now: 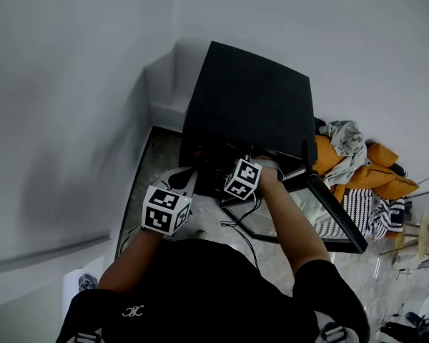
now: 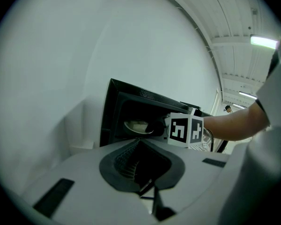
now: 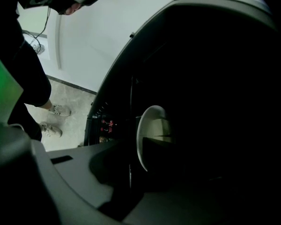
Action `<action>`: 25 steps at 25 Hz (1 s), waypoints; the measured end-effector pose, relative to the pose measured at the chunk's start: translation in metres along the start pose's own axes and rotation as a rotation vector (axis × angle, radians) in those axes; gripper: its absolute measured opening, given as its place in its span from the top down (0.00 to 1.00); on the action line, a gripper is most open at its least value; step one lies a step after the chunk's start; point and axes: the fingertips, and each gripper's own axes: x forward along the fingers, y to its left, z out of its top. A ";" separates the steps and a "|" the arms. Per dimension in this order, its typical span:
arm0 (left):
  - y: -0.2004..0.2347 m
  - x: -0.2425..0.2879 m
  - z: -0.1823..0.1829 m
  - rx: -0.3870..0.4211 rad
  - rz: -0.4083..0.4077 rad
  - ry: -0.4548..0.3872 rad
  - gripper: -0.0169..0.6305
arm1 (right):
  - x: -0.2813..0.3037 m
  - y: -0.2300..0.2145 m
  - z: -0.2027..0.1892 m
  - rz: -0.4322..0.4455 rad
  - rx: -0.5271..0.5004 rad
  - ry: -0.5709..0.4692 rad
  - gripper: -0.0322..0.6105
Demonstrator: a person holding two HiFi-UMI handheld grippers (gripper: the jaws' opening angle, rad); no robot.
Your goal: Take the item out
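A black microwave oven (image 1: 250, 98) stands on the floor in a corner with its door (image 1: 329, 216) swung open to the right. Inside its dark cavity a white plate (image 2: 136, 125) holds something pale. My right gripper (image 1: 242, 174) reaches into the cavity. In the right gripper view the plate's rim (image 3: 144, 135) sits between the nearly shut jaws of the right gripper (image 3: 141, 167), with a dark pad over its lower face. My left gripper (image 1: 180, 191) hangs outside the oven's left front. Seen along its own jaws, the left gripper (image 2: 141, 165) is shut on nothing.
White walls close in at the left and behind the oven. A heap of orange, grey and striped clothes (image 1: 361, 166) lies to the right of the door. A black cable (image 1: 244, 224) trails on the stone floor. Red lights (image 3: 105, 124) glow on the oven's panel. A person's shoes (image 3: 54, 120) stand nearby.
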 end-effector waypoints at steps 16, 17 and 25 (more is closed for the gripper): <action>0.000 0.006 0.005 -0.001 -0.013 -0.009 0.97 | 0.001 0.002 0.000 0.002 -0.012 -0.007 0.89; 0.000 0.006 0.005 0.000 -0.013 -0.008 0.97 | 0.000 0.002 0.000 -0.004 -0.012 -0.006 0.89; -0.002 0.005 0.003 0.004 -0.020 0.002 0.97 | -0.010 0.011 -0.001 0.007 -0.003 -0.016 0.89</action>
